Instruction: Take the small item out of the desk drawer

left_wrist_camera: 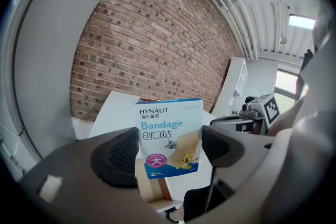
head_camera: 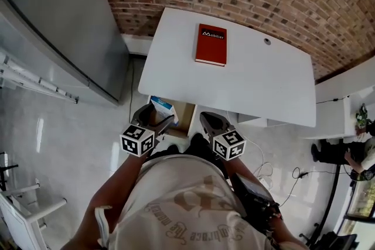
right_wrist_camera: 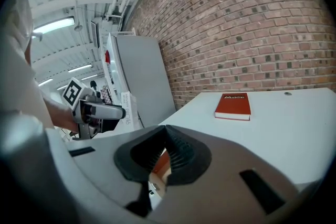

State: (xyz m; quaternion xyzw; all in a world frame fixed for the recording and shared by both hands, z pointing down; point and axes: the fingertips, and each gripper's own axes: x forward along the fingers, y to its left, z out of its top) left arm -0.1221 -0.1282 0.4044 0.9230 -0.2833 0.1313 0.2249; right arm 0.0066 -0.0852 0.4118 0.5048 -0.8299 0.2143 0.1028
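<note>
Item: bandage box, gripped by my left tongs over the open drawer, at the bench's 7 o'clock. Right tongs closed, empty. Risk (my judgement): the grip sits low on the box, so a tilt could drop it.

1 bandage box, 1 bk, 1 desk.

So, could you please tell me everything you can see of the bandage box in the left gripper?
The bandage box is a small, flat cardboard carton, white with a blue band along the bottom, printed HYNAUT and Bandage above cartoon animals on a tan plaster. It stands upright, front face to the camera, with the left gripper shut on its side edges. The head view shows it beside the open drawer, at the white desk's front edge.
</note>
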